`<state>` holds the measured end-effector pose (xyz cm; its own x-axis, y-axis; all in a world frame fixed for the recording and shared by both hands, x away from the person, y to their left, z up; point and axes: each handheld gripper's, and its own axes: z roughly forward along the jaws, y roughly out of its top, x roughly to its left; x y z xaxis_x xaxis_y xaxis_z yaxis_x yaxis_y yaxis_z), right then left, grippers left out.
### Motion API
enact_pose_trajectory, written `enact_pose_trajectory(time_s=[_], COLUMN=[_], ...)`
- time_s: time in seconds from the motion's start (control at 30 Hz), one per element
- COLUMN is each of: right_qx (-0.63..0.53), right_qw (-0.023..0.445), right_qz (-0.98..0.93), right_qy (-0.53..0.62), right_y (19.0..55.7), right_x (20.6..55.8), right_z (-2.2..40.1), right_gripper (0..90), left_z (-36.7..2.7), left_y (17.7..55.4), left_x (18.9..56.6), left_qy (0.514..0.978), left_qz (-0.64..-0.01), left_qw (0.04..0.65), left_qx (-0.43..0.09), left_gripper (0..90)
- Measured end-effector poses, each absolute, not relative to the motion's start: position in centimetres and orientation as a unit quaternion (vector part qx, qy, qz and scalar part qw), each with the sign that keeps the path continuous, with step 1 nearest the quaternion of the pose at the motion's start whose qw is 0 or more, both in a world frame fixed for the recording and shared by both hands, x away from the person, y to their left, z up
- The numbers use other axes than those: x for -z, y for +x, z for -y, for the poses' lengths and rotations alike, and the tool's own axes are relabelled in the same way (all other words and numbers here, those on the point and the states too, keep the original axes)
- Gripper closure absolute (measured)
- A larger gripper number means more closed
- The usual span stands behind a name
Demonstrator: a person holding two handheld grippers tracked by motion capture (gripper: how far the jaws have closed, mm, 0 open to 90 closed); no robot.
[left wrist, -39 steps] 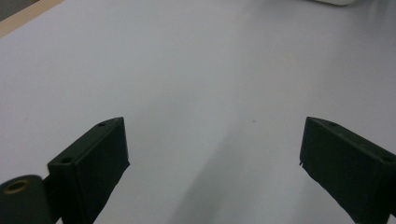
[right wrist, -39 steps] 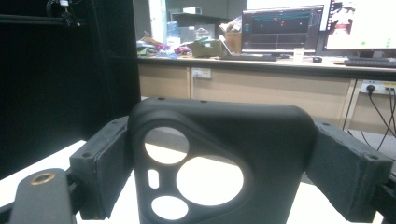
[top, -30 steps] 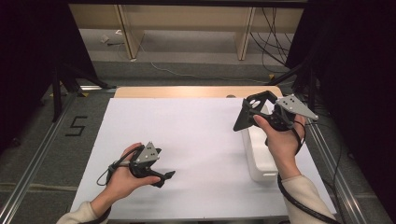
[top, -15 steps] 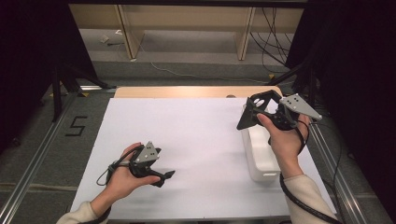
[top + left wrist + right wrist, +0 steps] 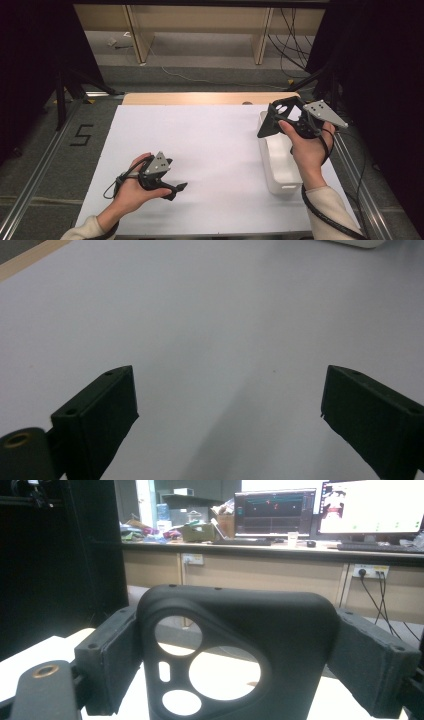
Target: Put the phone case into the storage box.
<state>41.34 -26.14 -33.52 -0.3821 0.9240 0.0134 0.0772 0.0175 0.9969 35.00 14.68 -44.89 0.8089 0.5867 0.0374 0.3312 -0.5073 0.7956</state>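
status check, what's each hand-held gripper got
Right hand-held gripper shut on black phone case, above white bin. Left hand-held gripper open, empty, low over table.

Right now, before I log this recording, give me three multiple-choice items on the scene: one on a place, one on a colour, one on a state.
1. Where does the white bin stand?
A. at the table's right side
B. at its left edge
C. on the floor

2. What colour is the phone case held by the right gripper?
A. white
B. red
C. black

3. How does the left gripper stand?
A. shut on a cloth
B. open, nothing between its jaws
C. shut on the bin

Key: 1 A, the high view shows it under the right hand; 2 C, it is black with camera cut-outs; 3 B, only bare white table lies between the jaws.
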Motion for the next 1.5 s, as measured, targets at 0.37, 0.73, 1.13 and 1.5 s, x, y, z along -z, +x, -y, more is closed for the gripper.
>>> enact_pose_trajectory(time_s=[0.37, 0.73, 1.13, 1.5], right_qx=[-0.563, -0.557, -0.549, -0.54], right_qw=[0.38, 0.385, 0.387, 0.389], right_qz=[-0.6, -0.598, -0.6, -0.605], right_qy=[0.422, 0.428, 0.434, 0.438], right_y=[41.6, 42.0, 42.8, 43.5], right_x=[33.5, 33.5, 33.8, 33.8], right_z=[27.0, 27.5, 27.5, 27.5], right_gripper=[15.0, 15.0, 15.0, 15.0], left_z=[-14.7, -14.7, -14.7, -14.7], left_y=[35.0, 35.0, 35.0, 35.0], left_x=[45.0, 44.9, 44.9, 44.9], left_qy=[0.853, 0.854, 0.853, 0.853], left_qz=[-0.27, -0.27, -0.27, -0.27], left_qw=[0.419, 0.418, 0.418, 0.419], left_qx=[-0.154, -0.154, -0.153, -0.152], left_gripper=[7.5, 7.5, 7.4, 7.4])
